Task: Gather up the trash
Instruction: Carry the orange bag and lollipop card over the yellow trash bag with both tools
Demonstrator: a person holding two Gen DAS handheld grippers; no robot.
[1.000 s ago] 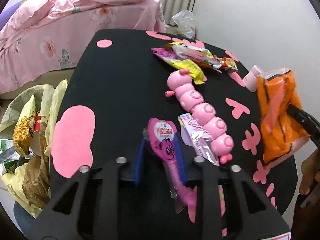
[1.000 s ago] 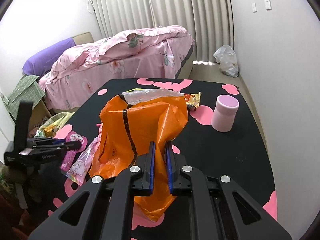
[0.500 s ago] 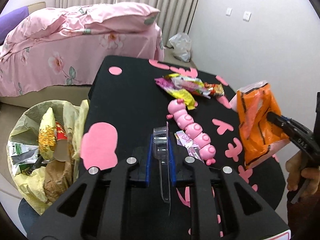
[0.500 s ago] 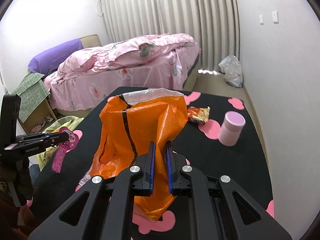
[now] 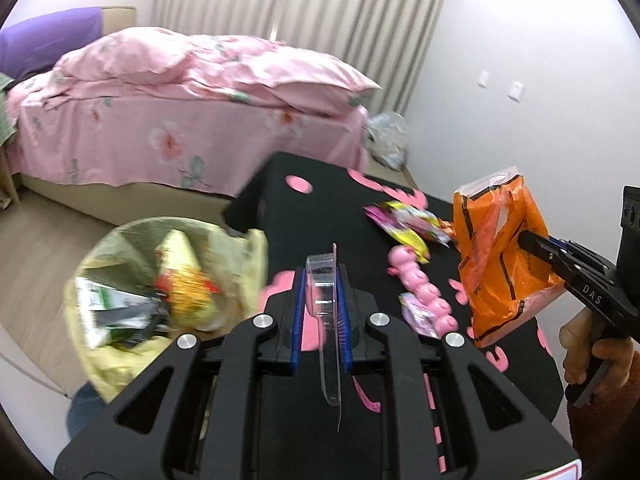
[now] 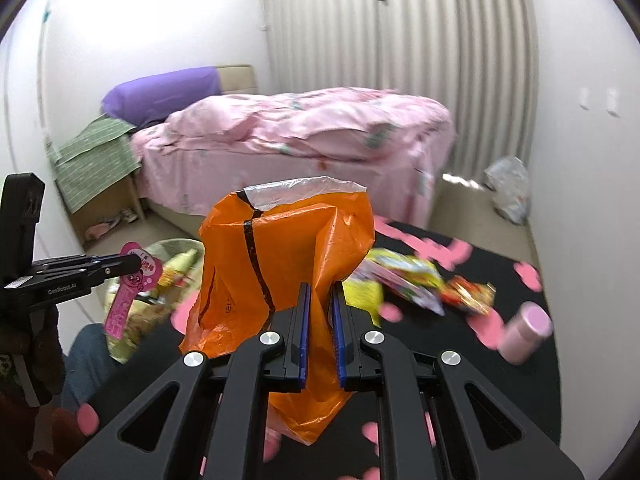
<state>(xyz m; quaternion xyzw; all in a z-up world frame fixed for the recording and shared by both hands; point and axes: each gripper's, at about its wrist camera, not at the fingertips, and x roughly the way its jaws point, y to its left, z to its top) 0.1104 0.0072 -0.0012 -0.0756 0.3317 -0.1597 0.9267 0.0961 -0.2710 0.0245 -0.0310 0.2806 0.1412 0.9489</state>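
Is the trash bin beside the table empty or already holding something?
Holding trash: the yellow-lined bin shows a yellow-red snack wrapper and a green-white carton inside.

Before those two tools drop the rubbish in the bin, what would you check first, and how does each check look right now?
1. Left hand-held gripper shut on the pink packet: ok.
2. Right hand-held gripper shut on the orange bag: ok.
3. Bin mouth open: ok.
4. Packet over the bin: cannot tell.
5. Room left in the bin: cannot tell; blurred.
6. Table trash all collected: not ok, wrappers remain.
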